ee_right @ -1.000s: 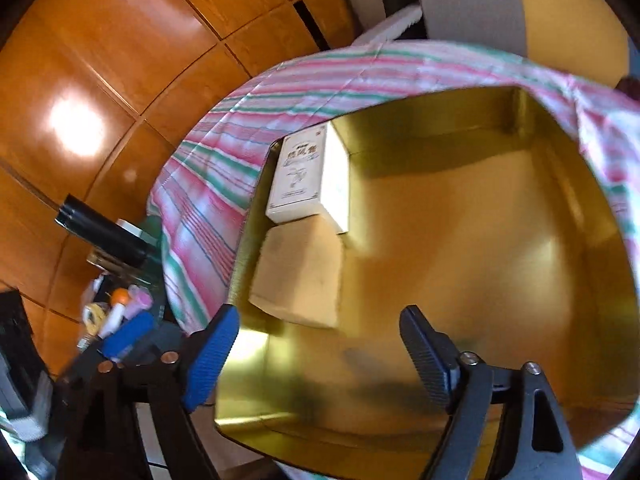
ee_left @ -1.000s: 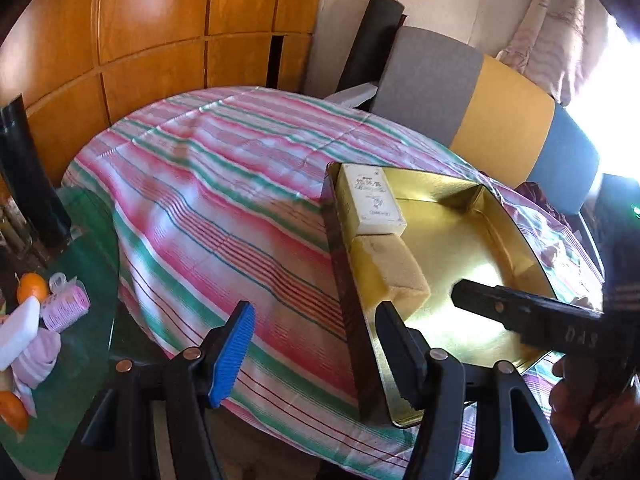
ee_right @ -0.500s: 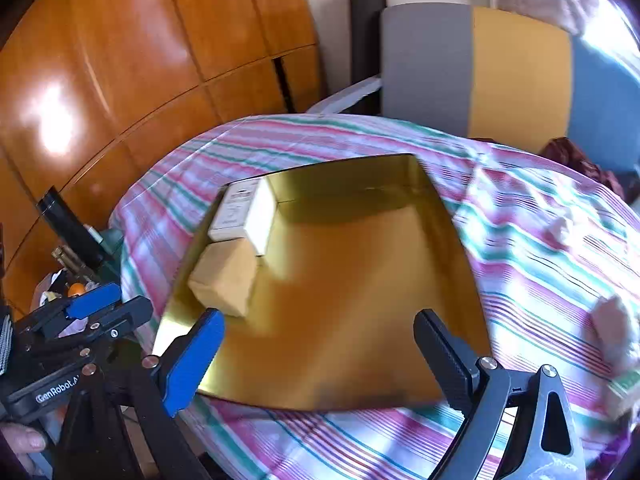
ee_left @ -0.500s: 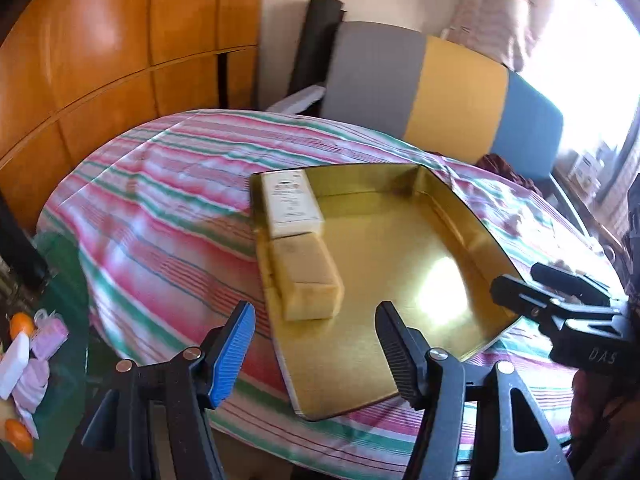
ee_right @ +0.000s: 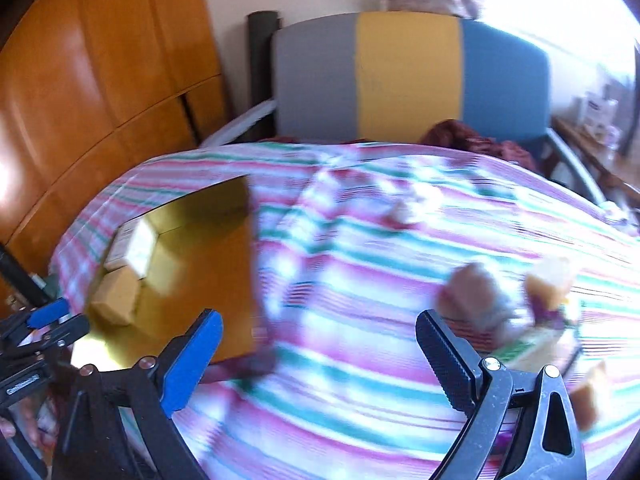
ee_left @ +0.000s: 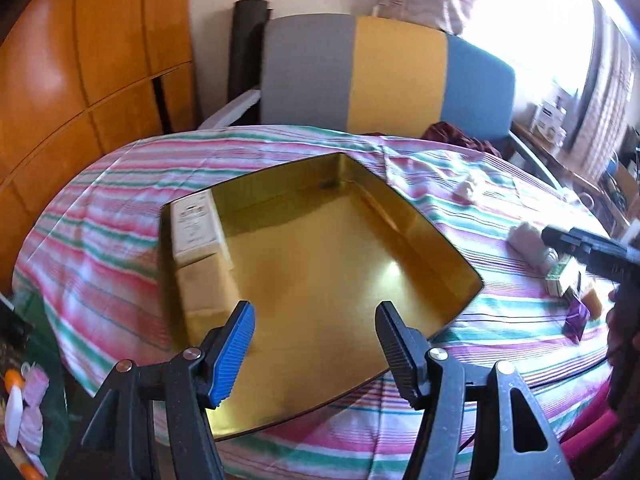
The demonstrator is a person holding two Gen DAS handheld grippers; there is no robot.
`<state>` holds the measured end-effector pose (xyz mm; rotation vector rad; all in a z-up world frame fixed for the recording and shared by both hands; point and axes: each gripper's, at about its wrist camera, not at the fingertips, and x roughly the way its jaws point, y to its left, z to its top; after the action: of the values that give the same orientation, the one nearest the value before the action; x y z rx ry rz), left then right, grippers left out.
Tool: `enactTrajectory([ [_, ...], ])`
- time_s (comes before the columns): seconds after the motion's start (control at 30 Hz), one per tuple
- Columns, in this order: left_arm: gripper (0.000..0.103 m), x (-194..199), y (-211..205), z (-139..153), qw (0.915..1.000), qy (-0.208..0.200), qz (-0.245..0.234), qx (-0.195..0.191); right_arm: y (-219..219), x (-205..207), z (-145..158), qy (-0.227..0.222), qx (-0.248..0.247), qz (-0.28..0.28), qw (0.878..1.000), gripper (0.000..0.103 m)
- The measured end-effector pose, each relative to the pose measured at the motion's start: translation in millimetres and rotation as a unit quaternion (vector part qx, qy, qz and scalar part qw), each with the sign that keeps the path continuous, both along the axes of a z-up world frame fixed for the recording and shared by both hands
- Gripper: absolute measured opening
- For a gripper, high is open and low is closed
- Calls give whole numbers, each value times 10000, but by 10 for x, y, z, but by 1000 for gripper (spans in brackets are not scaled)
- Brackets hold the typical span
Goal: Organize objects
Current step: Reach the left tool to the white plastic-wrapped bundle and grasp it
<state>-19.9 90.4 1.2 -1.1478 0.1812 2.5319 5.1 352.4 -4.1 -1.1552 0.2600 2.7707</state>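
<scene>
The left gripper has its jaws spread with nothing between them, hanging over the near part of the gold tray on the striped desk. Beyond the blue jaw, along the tray's left wall, a white box lies end to end with a tan box. The right gripper has jaws opening, empty, over bare striped cloth; the tray lies to the left of its blue jaw. Just beyond its black jaw sits a blurred cluster of small items, too smeared to identify.
</scene>
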Motion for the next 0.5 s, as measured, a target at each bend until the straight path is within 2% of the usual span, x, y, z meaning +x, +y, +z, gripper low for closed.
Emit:
enactTrajectory([
  [0.3,63,-50,501,55,9985,95,-515,-178,927,202,100,163,304,-976,9946,100],
  [0.5,63,-180,931,62,9959,-40,-878,-216,1403,306,-40,246,76,-1572,9872,101],
])
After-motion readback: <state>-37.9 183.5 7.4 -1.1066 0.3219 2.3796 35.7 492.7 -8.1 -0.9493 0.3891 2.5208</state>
